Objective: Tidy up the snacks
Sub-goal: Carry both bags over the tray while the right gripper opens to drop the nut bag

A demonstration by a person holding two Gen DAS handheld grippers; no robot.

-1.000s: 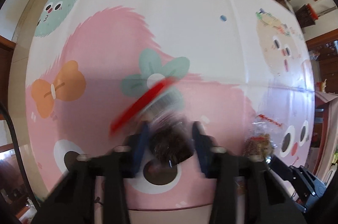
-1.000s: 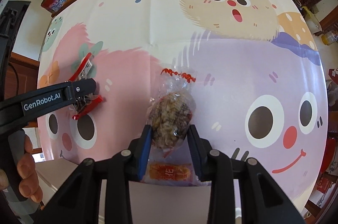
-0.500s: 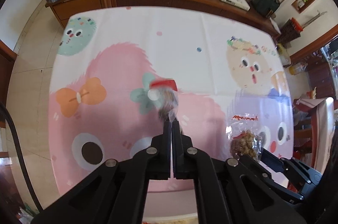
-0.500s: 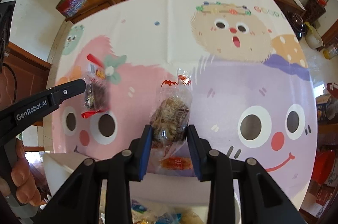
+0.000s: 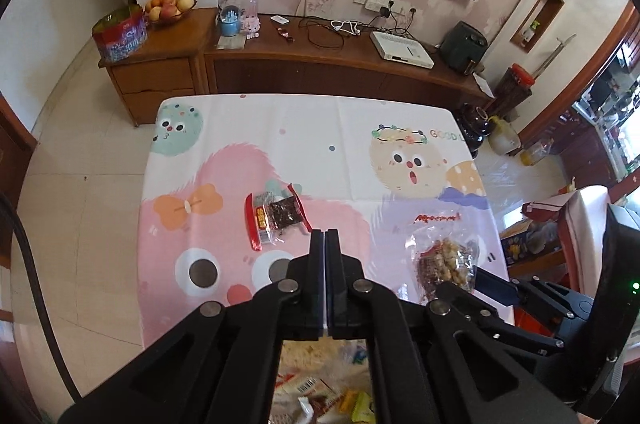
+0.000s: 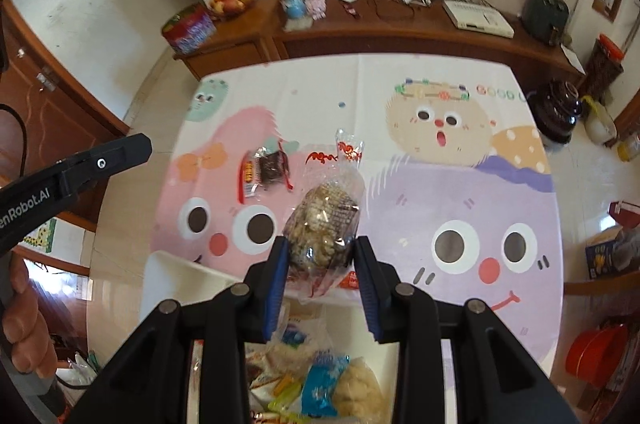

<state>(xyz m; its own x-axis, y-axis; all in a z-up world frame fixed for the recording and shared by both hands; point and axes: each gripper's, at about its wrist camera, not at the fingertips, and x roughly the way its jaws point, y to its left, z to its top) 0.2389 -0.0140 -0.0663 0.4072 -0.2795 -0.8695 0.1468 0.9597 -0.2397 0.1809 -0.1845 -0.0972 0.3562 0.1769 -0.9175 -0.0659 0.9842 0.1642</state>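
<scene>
since before: both our grippers have risen well above the table; the dark snack pack (image 5: 276, 220) that our left gripper (image 5: 325, 244) carried a second ago now lies flat on the pink part of the tablecloth (image 5: 320, 143).
left jaws: clenched flat together, nothing between them.
right jaws: our right gripper (image 6: 320, 256) is grasping the clear bag of nutty clusters (image 6: 324, 220) at its lower half, top seal sticking up, lifted clear of the cloth.
below us: a heap of mixed wrapped snacks (image 6: 320, 380) sits under both grippers (what holds it we cannot tell).
risk: the bag could slide out, since slick film is pinched low and the lumpy load sits above the pads; squeezing harder could crush the clusters.
risk two: the flat pack, lying loose, could be swept off by a low pass.
materials: crinkly clear film, red-edged wrapper, smooth glossy cloth, knobbly brown clusters.
</scene>
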